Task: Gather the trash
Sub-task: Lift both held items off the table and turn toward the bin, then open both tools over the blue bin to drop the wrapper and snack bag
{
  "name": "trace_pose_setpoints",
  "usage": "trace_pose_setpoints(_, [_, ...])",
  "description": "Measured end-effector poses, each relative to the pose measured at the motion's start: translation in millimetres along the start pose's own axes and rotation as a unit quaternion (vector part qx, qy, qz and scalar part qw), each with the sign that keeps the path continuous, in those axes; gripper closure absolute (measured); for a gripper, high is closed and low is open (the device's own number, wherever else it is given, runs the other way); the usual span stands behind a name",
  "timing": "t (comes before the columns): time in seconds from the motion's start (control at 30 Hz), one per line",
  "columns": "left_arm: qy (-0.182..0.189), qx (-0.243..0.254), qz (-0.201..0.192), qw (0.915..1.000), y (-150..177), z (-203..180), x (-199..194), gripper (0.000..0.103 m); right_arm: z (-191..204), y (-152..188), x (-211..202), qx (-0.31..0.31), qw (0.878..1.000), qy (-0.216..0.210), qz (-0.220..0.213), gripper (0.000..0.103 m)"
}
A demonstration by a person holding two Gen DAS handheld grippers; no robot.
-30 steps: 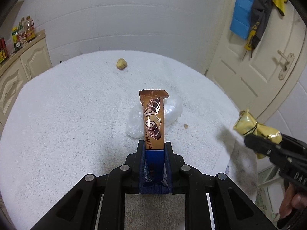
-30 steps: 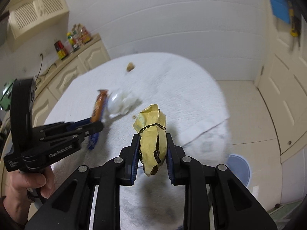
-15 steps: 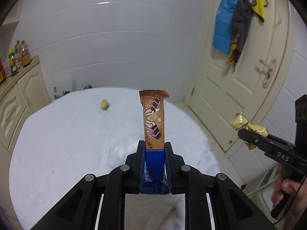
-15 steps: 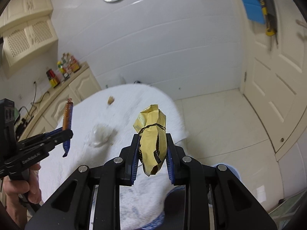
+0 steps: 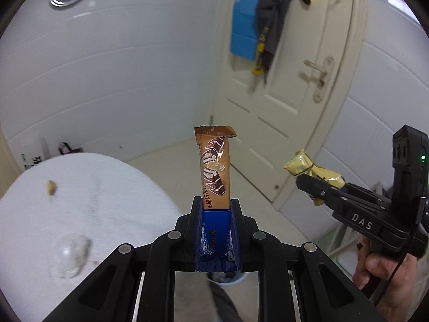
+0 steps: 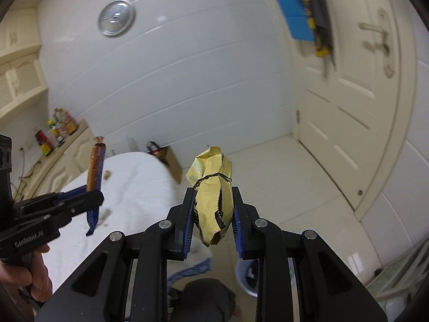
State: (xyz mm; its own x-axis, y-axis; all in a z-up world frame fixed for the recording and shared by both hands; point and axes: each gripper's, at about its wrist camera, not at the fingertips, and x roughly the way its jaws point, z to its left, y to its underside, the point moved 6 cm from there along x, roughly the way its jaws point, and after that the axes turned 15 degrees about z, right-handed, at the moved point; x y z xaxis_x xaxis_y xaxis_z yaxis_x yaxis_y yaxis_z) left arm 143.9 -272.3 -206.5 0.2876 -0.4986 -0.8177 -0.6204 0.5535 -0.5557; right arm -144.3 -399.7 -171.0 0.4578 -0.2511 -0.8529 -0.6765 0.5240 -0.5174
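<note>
Each wrist camera looks forward and down along its fingers; both share the white table (image 5: 107,187) and door (image 6: 348,107).

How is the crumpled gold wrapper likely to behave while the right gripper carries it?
The gold wrapper looks thin and creased, so probably very light and easily crushed. The right gripper pinches only its middle, and both ends stand free, so it seems fairly stiff.

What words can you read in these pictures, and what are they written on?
"DAS": white letters on the side of the right gripper, seen from the left wrist.
"GenRobot.AI": on the side of the left gripper, seen from the right wrist.
Chocolate bar wrapper in the left gripper: Chinese characters on its brown and blue parts, too small to read surely.
Gold wrapper in the right gripper: no readable print.
Bottles on the cabinet: labels too blurred.
</note>
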Motion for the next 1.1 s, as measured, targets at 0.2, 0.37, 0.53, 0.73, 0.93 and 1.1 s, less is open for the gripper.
trace_pose_setpoints(0.2, [0.025,0.017,0.068,0.9972,-10,-34,62,0.088,-56,13,33,0.052,0.998,0.016,0.039,0.078])
trace_pose_setpoints(0.37, [0.026,0.023,0.127,0.9913,-14,-43,115,0.088,-92,30,77,0.09,0.992,0.014,0.088,0.078])
trace_pose_setpoints(0.53, [0.023,0.025,0.181,0.9829,-23,-38,162,0.088,-117,41,115,0.121,0.984,0.003,0.129,0.078])
trace_pose_setpoints(0.73, [0.002,0.029,0.216,0.976,-41,-42,199,0.068,-138,52,142,0.156,0.975,-0.005,0.16,0.074])
trace_pose_setpoints(0.93, [-0.023,0.029,0.188,0.9815,-63,-56,199,0.017,-150,54,138,0.185,0.97,-0.007,0.156,0.029])
trace_pose_setpoints(1.1, [-0.037,0.029,0.164,0.9853,-54,-56,185,0.011,-154,54,125,0.202,0.969,0.015,0.142,0.0])
